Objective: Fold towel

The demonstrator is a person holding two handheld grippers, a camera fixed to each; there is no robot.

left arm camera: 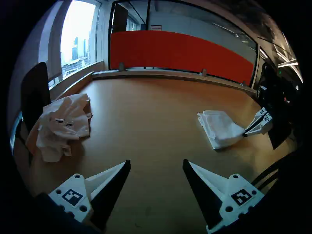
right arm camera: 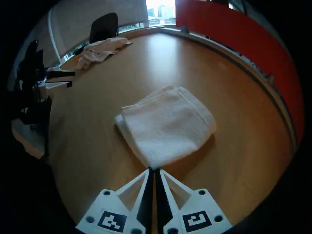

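The towel (right arm camera: 167, 124) lies on the wooden counter (left arm camera: 156, 117) folded into a thick, tidy rectangle. Its layers are stacked evenly and show along the left edge. From where I stand, this 1 looks as good as finished: no loose corner, no flap hanging out.

The right gripper (right arm camera: 155, 171) has its 2 fingers drawn together with barely a sliver between them, and the tips sit right at the near corner of the towel. I cannot tell whether a bit of cloth is nipped there or the tips merely touch it. In the left gripper view, that gripper reaches the towel from the right side of the counter.

The left gripper (left arm camera: 156, 175) is spread wide and holds nothing. It hangs over bare counter well apart from the towel.

On the far left of the counter, near the window (left arm camera: 76, 39) and a dark chair (left arm camera: 35, 93), a crumpled heap of white cloths (left arm camera: 64, 126) sits unfolded. My guess is that what remains is to let go of this towel, perhaps nudge it square, and then go to that heap if it is part of the job.
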